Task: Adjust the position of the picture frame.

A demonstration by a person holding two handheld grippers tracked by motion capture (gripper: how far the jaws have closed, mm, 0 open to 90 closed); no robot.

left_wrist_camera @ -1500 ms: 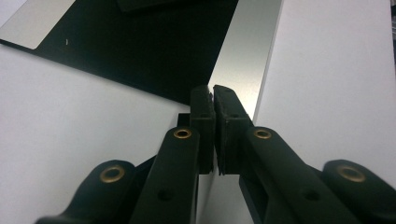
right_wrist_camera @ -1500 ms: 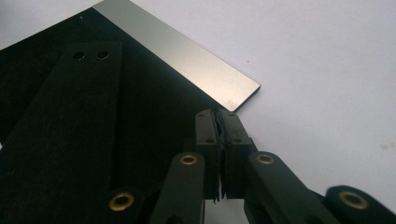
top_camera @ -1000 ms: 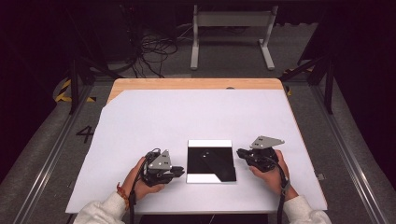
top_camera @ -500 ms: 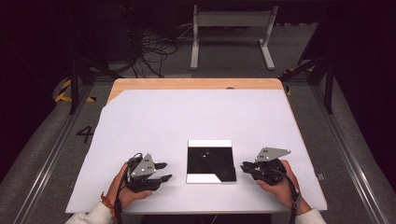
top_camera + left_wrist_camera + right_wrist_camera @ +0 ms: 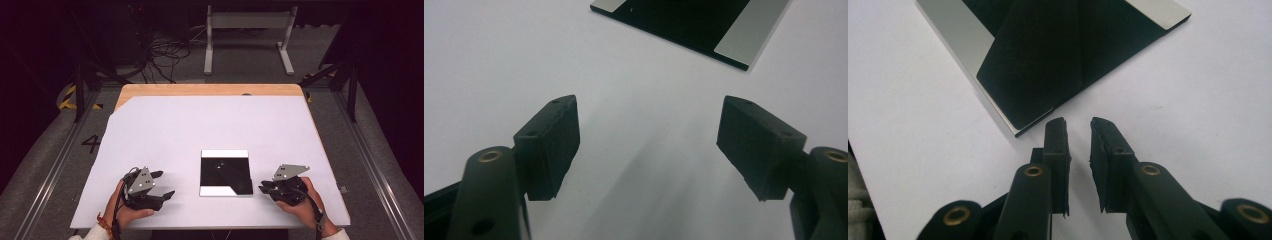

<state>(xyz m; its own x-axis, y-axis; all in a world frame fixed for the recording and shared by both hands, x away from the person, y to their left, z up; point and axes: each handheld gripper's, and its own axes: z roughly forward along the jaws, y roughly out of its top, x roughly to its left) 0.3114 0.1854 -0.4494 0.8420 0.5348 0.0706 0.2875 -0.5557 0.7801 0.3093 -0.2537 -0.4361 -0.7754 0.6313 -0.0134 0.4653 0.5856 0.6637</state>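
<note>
The black-and-white square panel [image 5: 225, 173] is the one such thing we count on the white tabletop [image 5: 210, 125], lying flat near the middle of the front edge, between two grippers. In the high view its sides run parallel to the tabletop's edges; it is roughly square, so we cannot name a long axis. A white strip lines its far side and another its near side, the near one cut off by a slanted black corner at the right. The left gripper [image 5: 162, 184] sits well left of the panel near the front edge, held in a hand [image 5: 127, 212], and its jaws have just been opening with nothing between them. The right gripper [image 5: 263, 189] lies just beside the panel's near right corner, in the other hand [image 5: 300, 202].

In the left gripper view, the left gripper [image 5: 649, 145] stands spread wide over bare tabletop, and the panel [image 5: 694, 25] lies ahead, apart from it.

In the right gripper view, the right gripper [image 5: 1079, 132] shows a narrow gap, gripping nothing, its tips just short of a panel [image 5: 1058, 55] corner. This view reveals the panel's glossy, reflective face.
</note>
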